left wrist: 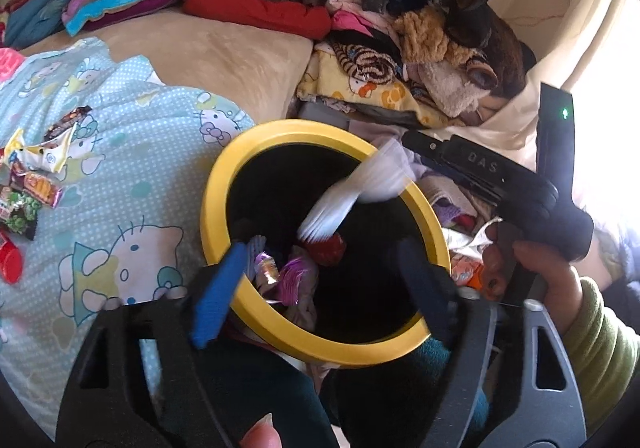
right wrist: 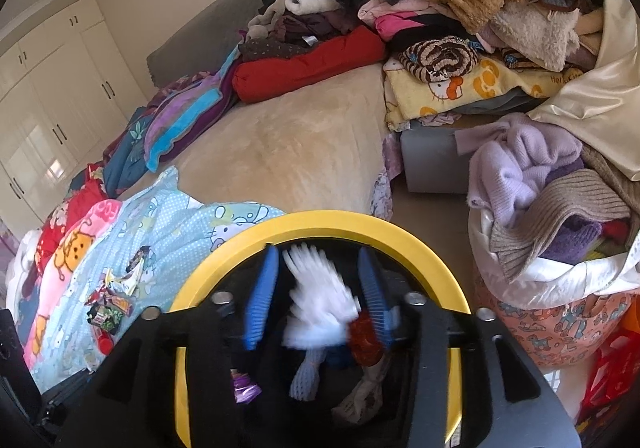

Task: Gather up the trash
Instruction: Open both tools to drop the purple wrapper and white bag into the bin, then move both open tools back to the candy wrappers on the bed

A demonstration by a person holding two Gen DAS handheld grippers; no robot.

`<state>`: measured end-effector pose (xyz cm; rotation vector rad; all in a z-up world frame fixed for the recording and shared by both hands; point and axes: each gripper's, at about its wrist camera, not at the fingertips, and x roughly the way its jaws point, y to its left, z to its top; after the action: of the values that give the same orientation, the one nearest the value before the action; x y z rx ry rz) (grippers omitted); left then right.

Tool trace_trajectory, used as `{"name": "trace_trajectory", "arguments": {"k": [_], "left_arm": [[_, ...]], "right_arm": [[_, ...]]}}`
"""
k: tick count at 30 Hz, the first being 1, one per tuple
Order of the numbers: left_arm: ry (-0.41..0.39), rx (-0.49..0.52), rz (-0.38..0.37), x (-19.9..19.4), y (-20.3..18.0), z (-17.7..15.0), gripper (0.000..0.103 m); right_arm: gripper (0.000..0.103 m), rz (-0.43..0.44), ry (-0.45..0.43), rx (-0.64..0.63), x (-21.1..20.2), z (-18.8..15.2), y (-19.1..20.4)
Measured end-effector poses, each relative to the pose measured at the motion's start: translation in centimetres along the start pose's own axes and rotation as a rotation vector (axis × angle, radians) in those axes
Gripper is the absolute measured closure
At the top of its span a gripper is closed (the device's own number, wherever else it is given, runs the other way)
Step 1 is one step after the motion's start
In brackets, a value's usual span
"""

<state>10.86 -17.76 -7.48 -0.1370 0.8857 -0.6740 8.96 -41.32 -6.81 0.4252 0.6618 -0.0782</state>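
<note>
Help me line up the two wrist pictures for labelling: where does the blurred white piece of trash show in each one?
Left wrist: white trash, right of centre, over the far right rim of the yellow bin, ahead of the open left gripper.
Right wrist: white trash, lower centre, between the right gripper's blue pads, untouched by them.
Shared landmark: the red bundle on the bed.

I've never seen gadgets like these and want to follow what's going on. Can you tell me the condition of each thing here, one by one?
Yellow bin: upright, open-topped, trash already inside.
White crumpled piece: blurred, in the air over the bin, between the right gripper's fingers, touching neither.
Right gripper: open, over the bin.
Left gripper: open, nothing between its fingers.
Snack wrappers: lying uncollected on the blue blanket.
</note>
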Motion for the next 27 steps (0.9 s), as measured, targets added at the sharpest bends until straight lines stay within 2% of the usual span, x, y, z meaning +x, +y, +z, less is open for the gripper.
{"name": "trace_trajectory", "arguments": {"k": [5, 11, 27], "left_arm": [[-0.025, -0.018, 0.019, -0.8, 0.5, 0.2, 0.015], [-0.058, -0.045, 0.054, -2.1, 1.4, 0.5, 0.011], [-0.168, -0.093, 0.154, -6.2, 4.0, 1.4, 0.011]], "right_arm": [[0.051, 0.009, 0.002, -0.002, -0.1, 0.0, 0.4], [0.046, 0.023, -0.005, -0.018, -0.6, 0.0, 1.2], [0.043, 0.071, -0.023, -0.087, -1.9, -0.3, 4.5]]}}
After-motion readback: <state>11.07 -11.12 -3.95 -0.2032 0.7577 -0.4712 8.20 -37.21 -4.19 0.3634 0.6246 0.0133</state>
